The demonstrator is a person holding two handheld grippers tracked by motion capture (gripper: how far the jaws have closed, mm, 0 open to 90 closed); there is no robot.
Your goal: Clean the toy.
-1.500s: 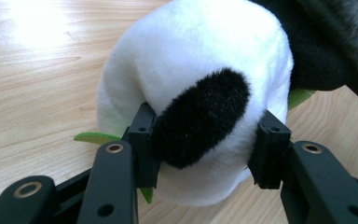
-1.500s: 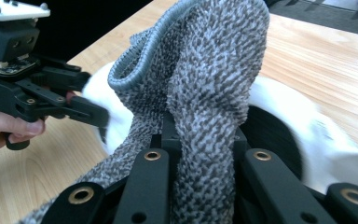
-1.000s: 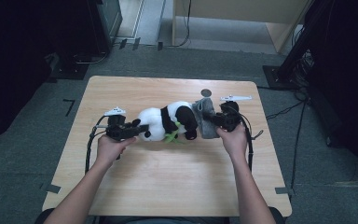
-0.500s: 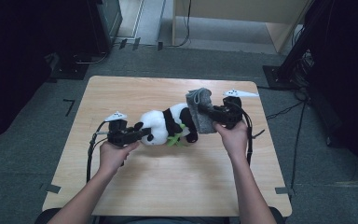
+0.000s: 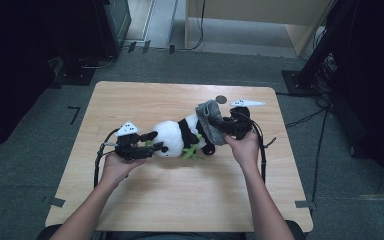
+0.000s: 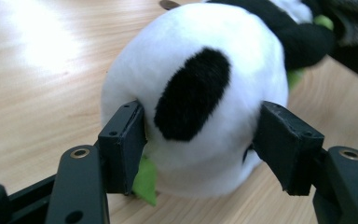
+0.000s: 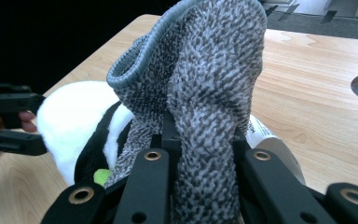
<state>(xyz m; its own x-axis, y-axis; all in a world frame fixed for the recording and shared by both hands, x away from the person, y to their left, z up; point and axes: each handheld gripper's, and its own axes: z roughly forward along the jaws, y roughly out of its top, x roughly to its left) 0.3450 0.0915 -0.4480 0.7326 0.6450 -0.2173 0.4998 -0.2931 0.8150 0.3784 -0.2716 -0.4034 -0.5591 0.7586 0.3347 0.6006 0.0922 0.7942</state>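
— High view first: what am I holding?

— I have a plush panda [image 5: 177, 138] lying on its side near the middle of the wooden bench [image 5: 180, 200], white head toward my left, black limbs toward my right. A bit of green [image 5: 192, 151] sticks out beneath its belly.

— And the grey thing?

— A grey knitted sock [image 5: 211, 121] sits over the panda's rear end, its open cuff lifted up and away from the bench. In the right gripper view the sock [image 7: 209, 84] rises straight out of my fingers, ribbed cuff at the top left.

— State of the right gripper?

— My right gripper [image 5: 232, 127] has its fingers clamped together on the sock fabric, with the white of the panda [image 7: 74, 123] just beyond to the left.

— The left?

— My left gripper [image 5: 142, 148] is at the panda's head. In the left gripper view its fingers [image 6: 123, 140] stand wide, one on each side of the head [image 6: 200, 93], both touching the plush and pressing into it; a black patch [image 6: 191, 93] faces the camera.

— Anything else on the bench?

— A small dark round spot [image 5: 221, 99] near the far edge, behind the sock. Cables [image 5: 99, 160] trail from both grippers toward my side.
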